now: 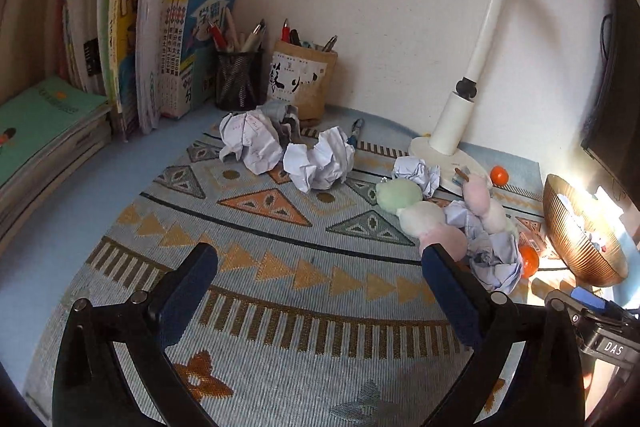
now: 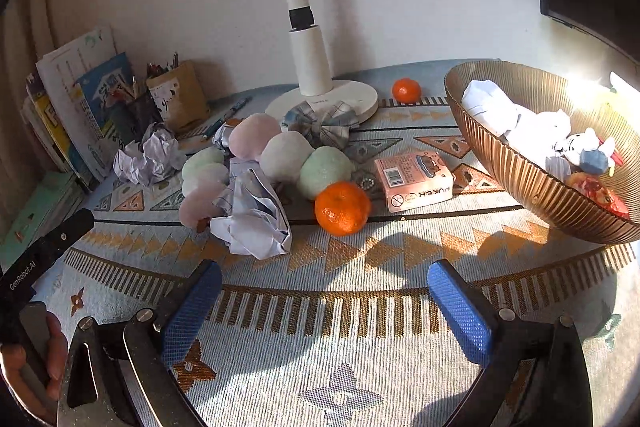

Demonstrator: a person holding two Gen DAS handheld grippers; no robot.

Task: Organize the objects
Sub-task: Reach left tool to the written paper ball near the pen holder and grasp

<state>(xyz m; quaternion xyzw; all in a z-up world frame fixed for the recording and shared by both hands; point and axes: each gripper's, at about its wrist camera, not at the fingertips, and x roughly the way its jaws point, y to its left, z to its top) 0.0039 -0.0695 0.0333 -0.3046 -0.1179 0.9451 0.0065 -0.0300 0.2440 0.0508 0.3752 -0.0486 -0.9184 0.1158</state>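
Patterned cloth [image 2: 320, 311] covered the desk. Beyond the left gripper [image 1: 320, 267], spread wide and empty, lay crumpled paper balls [image 1: 320, 163]. Ahead of the right gripper [image 2: 324, 279], equally spread and holding nothing, sat a mandarin [image 2: 343, 207], with the ribbed bowl [image 2: 516, 167] farther right.

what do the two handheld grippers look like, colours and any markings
Both have black metal linkage arms with silver rivets and blue textured pads. The right gripper shows bright blue, mesh-patterned pads. The left gripper has darker navy pads; seen from the right wrist view, its black body reads "GenRobot.AI". A black part at the left view's right edge reads "DAS".
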